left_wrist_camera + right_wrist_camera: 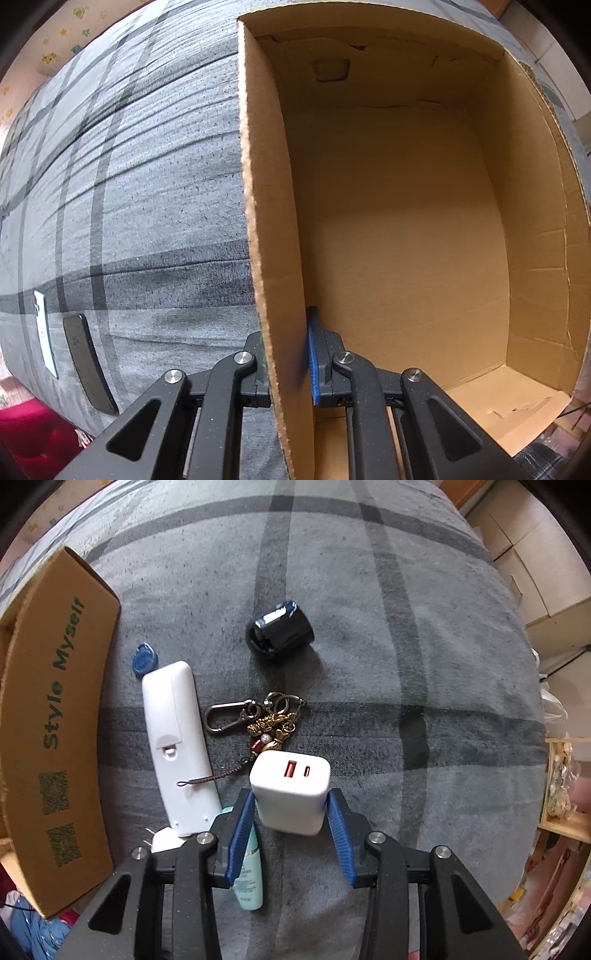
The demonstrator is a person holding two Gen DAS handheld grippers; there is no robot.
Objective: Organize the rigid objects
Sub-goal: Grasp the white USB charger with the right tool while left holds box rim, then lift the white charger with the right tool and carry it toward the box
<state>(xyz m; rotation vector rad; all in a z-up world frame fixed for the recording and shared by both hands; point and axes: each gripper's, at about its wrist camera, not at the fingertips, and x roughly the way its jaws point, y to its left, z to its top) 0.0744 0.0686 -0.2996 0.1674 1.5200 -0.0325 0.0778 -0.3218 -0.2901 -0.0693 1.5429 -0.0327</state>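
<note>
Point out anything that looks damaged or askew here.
The cardboard box has ragged, torn cut edges. The black cylinder lies tipped on its side on the blanket. Otherwise nothing stands out.

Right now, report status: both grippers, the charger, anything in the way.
Left gripper clamped on cardboard box wall. Right gripper jaws flank white charger, contact unclear. Keychain just beyond, white remote and tube alongside.

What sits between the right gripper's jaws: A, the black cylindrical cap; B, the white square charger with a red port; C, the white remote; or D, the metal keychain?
B: the white square charger with a red port sits between the right gripper blue-padded jaws.
</note>
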